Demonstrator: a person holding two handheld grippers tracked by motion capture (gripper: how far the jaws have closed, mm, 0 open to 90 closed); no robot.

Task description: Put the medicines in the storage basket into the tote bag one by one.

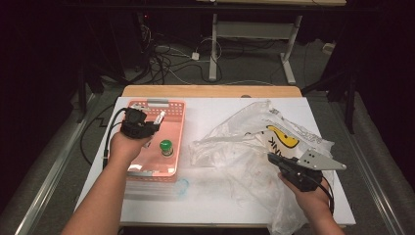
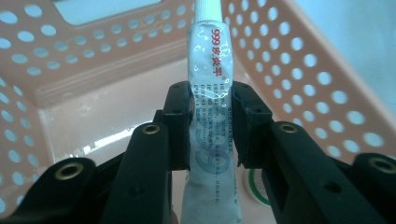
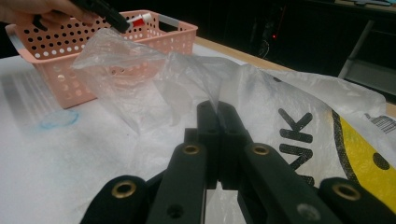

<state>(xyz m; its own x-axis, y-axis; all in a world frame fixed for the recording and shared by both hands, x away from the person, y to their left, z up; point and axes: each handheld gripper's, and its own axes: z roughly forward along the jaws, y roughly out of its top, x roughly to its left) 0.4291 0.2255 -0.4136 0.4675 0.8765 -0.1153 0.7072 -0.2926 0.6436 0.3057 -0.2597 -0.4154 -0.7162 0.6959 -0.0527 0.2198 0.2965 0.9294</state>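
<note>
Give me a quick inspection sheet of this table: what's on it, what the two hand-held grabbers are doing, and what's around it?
Surface: white table with a wooden far edge; a faint blue ring mark near the basket.
Job's things: white tube with red print, held above the pink perforated basket; crumpled clear plastic bag with yellow and black print, lying to the right.
Clutter: green-capped bottle standing in the basket.
Grippers: left gripper has its fingers shut on the tube; right gripper pinches a fold of the bag.
Cables: a black cable trails from the left gripper; more lie tangled on the floor behind.
Surroundings: dark room, grey floor, another table's legs behind.
</note>
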